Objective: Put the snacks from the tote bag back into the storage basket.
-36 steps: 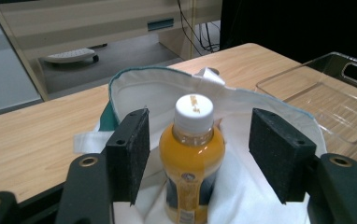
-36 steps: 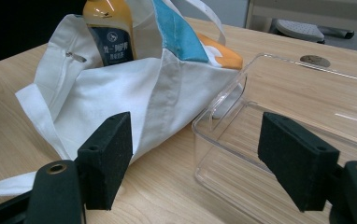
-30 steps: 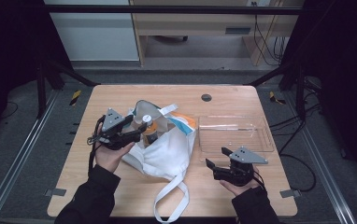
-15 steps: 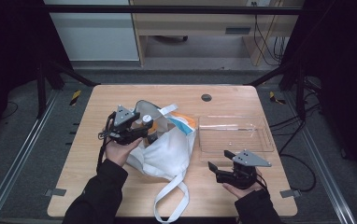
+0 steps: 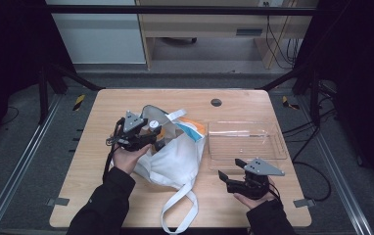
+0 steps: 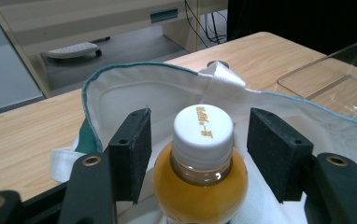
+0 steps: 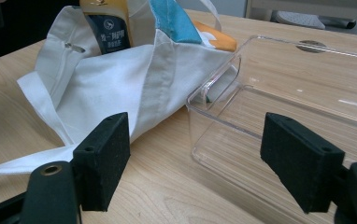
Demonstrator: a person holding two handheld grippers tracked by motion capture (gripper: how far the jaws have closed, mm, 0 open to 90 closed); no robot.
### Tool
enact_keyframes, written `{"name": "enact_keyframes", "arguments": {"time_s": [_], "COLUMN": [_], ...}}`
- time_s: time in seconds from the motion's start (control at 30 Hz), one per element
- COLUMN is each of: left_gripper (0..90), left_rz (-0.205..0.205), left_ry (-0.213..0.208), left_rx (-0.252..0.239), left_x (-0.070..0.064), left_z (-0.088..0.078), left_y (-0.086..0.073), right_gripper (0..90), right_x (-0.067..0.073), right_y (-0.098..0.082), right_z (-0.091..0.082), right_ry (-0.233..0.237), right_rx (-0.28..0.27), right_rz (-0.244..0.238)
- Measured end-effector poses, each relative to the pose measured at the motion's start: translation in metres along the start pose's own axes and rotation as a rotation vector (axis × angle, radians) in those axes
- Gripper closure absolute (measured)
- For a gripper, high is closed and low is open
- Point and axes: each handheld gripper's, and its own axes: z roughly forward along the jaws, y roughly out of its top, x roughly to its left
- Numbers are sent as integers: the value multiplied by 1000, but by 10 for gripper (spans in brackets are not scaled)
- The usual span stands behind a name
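Observation:
A bottle of amber drink with a white cap [image 6: 203,126] stands upright in the mouth of a white tote bag [image 5: 173,159]. My left gripper [image 6: 200,149] is open, with one pad on each side of the bottle's neck and a gap on both sides. From above, the left gripper [image 5: 148,134] sits at the bag's left rim beside the bottle [image 5: 153,126]. My right gripper [image 5: 229,169] is open with nothing between its jaws. It hovers low over the table, off the near left corner of a clear plastic tray [image 7: 284,93].
An orange and blue packet [image 5: 192,128] pokes out of the bag next to the tray [image 5: 246,142]. The bag's long strap [image 5: 177,213] trails toward the table's near edge. A round cable hole [image 5: 216,102] lies at the back of the wooden table [image 5: 92,181].
My left gripper has slid right toward the bottle, and its jaws now stand on both sides of it. The bottle, the bag and the right gripper have barely moved.

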Motion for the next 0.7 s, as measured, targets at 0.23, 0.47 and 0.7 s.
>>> {"name": "enact_keyframes", "arguments": {"time_s": [0.23, 0.47, 0.7], "left_gripper": [422, 496, 575], "left_rz": [-2, 1, 0], "left_ry": [-3, 6, -2], "left_rx": [12, 4, -4], "left_x": [1, 0, -2], "left_z": [9, 8, 8], "left_y": [-4, -5, -6], "right_gripper": [241, 241, 241], "right_x": [0, -1, -1], "right_y": [-1, -1, -1], "right_z": [-2, -2, -1], "right_ry": [1, 3, 3], "right_rx": [-4, -1, 3], "right_rz": [4, 5, 5]}}
